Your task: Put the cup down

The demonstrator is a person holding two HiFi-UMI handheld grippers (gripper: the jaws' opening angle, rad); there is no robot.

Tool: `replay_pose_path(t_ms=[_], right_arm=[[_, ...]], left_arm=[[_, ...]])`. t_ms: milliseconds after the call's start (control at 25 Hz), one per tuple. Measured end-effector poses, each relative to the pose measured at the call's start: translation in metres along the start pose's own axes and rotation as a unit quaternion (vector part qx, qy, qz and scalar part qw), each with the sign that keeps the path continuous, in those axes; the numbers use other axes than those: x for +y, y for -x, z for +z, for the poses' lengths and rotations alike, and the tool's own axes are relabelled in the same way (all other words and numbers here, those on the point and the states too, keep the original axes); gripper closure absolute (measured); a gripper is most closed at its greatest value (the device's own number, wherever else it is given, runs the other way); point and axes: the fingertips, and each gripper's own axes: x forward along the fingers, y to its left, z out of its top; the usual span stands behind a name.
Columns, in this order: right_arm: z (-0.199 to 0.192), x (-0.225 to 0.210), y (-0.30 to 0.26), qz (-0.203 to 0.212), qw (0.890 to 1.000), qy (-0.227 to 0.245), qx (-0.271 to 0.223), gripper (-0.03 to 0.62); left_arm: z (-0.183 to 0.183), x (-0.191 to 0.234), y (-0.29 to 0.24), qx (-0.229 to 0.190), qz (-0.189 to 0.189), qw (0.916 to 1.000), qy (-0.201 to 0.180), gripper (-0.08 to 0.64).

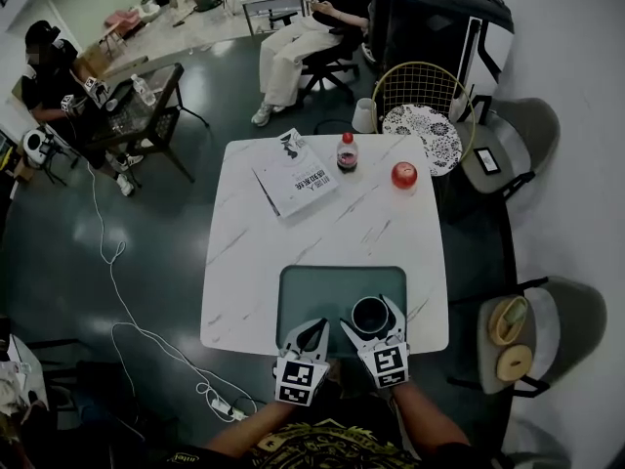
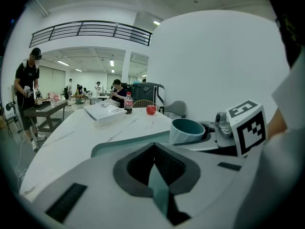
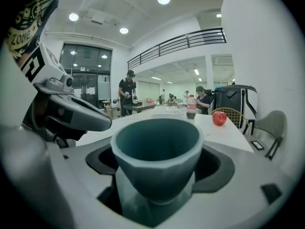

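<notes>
A teal cup [image 1: 371, 314] stands upright on the teal mat [image 1: 305, 291] at the near edge of the white marble table [image 1: 371, 228]. My right gripper [image 1: 370, 315] is open, its jaws spread wide on either side of the cup. In the right gripper view the cup [image 3: 157, 151] fills the gap of the right gripper [image 3: 159, 157], and I see no pad pressing on it. My left gripper [image 1: 314, 328] sits just to the left over the mat, shut and empty. In the left gripper view the left gripper [image 2: 154, 147] has its tips together, with the cup [image 2: 188, 130] to its right.
A book [image 1: 295, 172], a dark bottle with a red cap [image 1: 347, 151] and a red apple [image 1: 403, 174] lie at the table's far side. Chairs [image 1: 532, 335] stand on the right, a wire chair [image 1: 422, 115] behind. A seated person [image 1: 303, 37] and a cable [image 1: 122, 316] are nearby.
</notes>
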Motion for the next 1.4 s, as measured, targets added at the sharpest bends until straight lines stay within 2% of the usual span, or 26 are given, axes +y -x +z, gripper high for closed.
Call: replay_pose_path(t_ms=[600,760,880,1080,1400], right_arm=[[0.005,-0.007,0.023,-0.007,1.0,-0.005,0.01,0.16],[0.02,-0.01,0.034,-0.018,1.0,0.0,0.004,0.16],[0.017,-0.007,0.04,-0.008,1.0,-0.003,0.006,0.16],[0.038,-0.008,0.057,-0.01,1.0,0.005,-0.009,0.16],[0.06,-0.004,0.089,0.002,0.999,-0.022,-0.044,0.16]], left_arm=[[0.019,0.0,0.009,-0.03,0.009,0.9994,0.013,0.551],[0.024,-0.003,0.012,-0.04,0.012,0.999,0.018,0.551],[0.028,-0.005,0.016,-0.048,0.016,0.9985,0.024,0.552],[0.031,-0.009,0.025,-0.057,0.026,0.9975,0.034,0.551],[0.04,-0.018,0.046,-0.076,0.052,0.9944,0.051,0.551]])
